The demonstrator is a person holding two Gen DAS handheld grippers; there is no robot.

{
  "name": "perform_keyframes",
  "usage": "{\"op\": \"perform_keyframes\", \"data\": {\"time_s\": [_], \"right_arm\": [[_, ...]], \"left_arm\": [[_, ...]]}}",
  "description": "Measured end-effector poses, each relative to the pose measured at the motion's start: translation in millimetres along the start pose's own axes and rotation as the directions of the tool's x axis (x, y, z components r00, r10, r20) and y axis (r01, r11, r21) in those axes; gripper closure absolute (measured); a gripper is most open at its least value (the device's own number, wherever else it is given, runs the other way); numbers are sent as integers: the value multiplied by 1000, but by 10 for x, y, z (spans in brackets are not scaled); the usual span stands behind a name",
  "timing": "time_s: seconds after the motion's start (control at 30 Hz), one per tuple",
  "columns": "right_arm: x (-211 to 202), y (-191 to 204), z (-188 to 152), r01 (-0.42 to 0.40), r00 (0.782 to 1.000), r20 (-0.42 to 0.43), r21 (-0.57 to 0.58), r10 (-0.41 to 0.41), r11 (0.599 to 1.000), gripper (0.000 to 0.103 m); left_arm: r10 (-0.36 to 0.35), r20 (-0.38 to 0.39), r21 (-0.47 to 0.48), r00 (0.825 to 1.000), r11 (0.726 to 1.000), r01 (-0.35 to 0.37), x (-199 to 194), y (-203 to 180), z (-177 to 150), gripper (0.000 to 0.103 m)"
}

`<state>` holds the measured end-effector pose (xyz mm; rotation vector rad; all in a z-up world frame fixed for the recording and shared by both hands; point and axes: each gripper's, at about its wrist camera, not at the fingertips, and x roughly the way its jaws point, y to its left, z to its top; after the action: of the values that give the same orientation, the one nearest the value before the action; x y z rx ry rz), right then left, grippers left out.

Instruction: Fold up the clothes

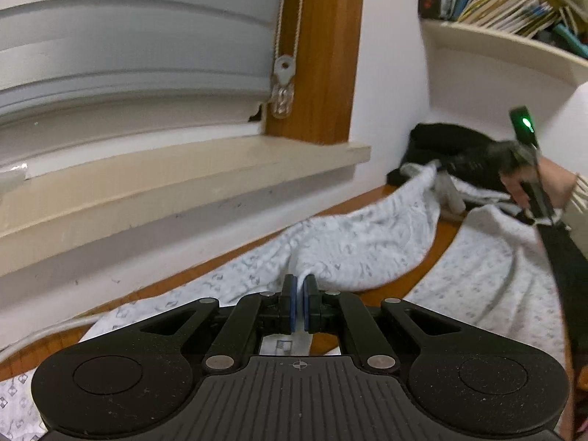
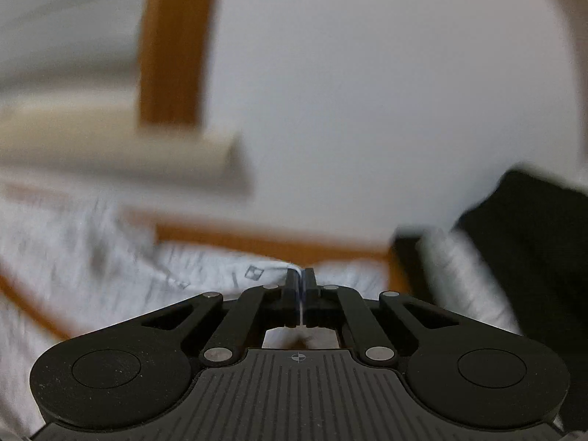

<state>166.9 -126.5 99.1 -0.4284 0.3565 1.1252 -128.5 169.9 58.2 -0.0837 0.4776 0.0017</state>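
Left tongs (image 1: pixel 299 286) pinching white garment (image 1: pixel 367 242) | right tongs (image 2: pixel 300 283) likewise, level

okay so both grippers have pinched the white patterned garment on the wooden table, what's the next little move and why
Probably carry both pinched edges together across the garment and lay them down to make a fold. The left gripper and right gripper are each shut on an edge of the white garment, which hangs raised and slack between them over the table, with the rest still spread flat.

Matte black gripper (image 1: pixel 299 296), blue-padded fingers (image 1: pixel 291 303), silver pivot screws, beige striped cuff (image 1: pixel 577 198).
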Motion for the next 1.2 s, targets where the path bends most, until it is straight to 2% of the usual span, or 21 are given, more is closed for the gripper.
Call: {"op": "perform_keyframes", "data": {"time_s": [0.1,0.13,0.17,0.23,0.4,0.5,0.63,0.67,0.73,0.8,0.83,0.87,1.0,1.07,1.1,1.13,1.2], "right_arm": [[116,-31,206,85,996,27,20,-86,996,98],[192,14,224,113,993,27,2,-113,994,89],[270,64,226,141,990,22,-19,-141,990,68],[351,110,167,169,986,10,-24,-169,985,50],[292,-15,-105,192,981,-14,31,-191,981,50],[242,-233,-283,176,984,-51,65,-173,982,50],[216,-358,-482,47,994,-107,95,-37,994,47],[230,-349,-512,38,992,-127,93,-26,995,42],[257,-329,-571,19,986,-165,91,-4,996,42],[295,-304,-592,-16,979,-200,99,36,995,51],[303,-278,-584,-35,975,-215,100,55,994,83],[294,-252,-534,-40,975,-215,96,60,995,99],[278,-281,-174,-6,993,-115,116,20,993,100],[328,-369,51,66,997,-48,202,-57,977,95],[379,-364,122,125,992,-42,221,-119,967,90],[431,-359,194,183,983,-37,240,-180,953,76],[498,-276,260,252,967,-19,222,-254,942,75]], "left_arm": [[-18,0,-1,1000,1000,18,-26,2,15,99],[-21,-3,-2,1000,1000,21,-27,1,13,99],[-19,-13,-2,1000,1000,19,-13,-1,3,99],[-16,-29,-1,999,1000,16,16,-7,-10,99],[-26,-60,18,998,999,28,70,-61,-23,99],[-37,-74,32,997,999,40,86,-101,-35,99],[-46,-92,34,995,998,49,125,-108,-44,99],[-46,-96,33,994,998,49,135,-106,-49,99],[-44,-105,32,994,998,47,148,-101,-66,99],[-43,-113,31,993,998,47,160,-97,-79,99],[-44,-116,31,992,998,48,163,-97,-84,99],[-44,-118,32,992,998,48,166,-98,-86,99],[-56,-125,34,991,998,60,170,-106,-100,99],[-67,-130,31,989,997,72,177,-104,-107,99],[-72,-133,30,989,997,77,181,-103,-110,99],[-75,-136,31,988,996,80,183,-105,-111,99],[-78,-139,35,987,996,83,179,-115,-116,99]]}}
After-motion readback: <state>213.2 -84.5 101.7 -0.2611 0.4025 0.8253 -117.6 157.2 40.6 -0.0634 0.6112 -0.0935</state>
